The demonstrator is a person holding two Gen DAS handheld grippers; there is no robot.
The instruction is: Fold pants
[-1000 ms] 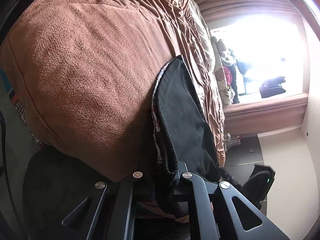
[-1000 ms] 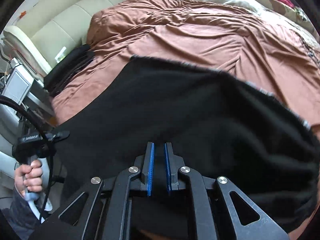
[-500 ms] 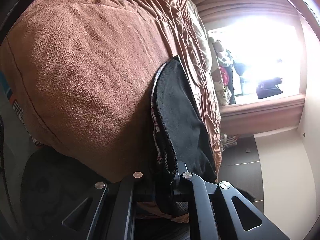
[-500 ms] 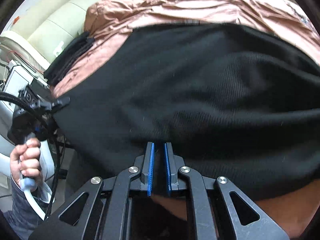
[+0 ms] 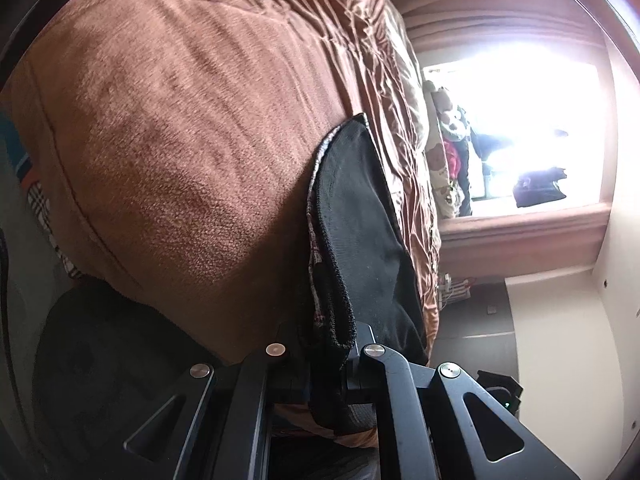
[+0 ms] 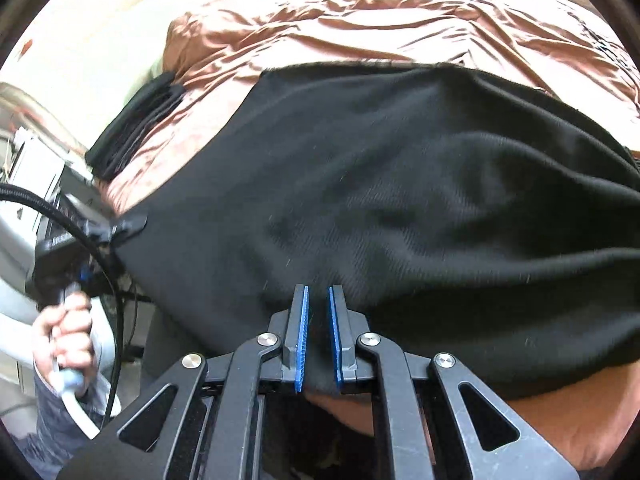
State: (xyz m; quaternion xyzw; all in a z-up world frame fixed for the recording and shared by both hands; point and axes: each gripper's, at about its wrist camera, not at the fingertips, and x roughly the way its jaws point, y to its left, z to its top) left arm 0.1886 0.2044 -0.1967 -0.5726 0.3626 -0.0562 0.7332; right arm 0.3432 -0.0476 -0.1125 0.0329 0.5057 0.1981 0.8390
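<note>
The black pants [image 6: 400, 200] lie spread over the brown bedspread [image 6: 360, 12], their near edge hanging over the bed's front. My right gripper [image 6: 318, 320] is shut on that near edge, blue pads pinching the black cloth. My left gripper [image 5: 320, 352] is shut on the pants' left corner [image 5: 352, 220], where the patterned lining shows along the hem; its fingertips are hidden by the cloth. In the right wrist view the left gripper [image 6: 120, 228] shows at the pants' left corner, held by a hand [image 6: 64, 328].
The brown fleece blanket [image 5: 180, 140] covers the bed. A black folded item [image 6: 136, 128] lies at the bed's left edge by a cream headboard [image 6: 100, 40]. Stuffed toys [image 5: 448, 148] sit by a bright window [image 5: 520, 128]. A dark object [image 5: 100, 360] lies below the bed.
The right gripper has drawn back toward the bed's front with the pants' edge, so the cloth lies flatter and more bedspread shows beyond. The left gripper has barely moved.
</note>
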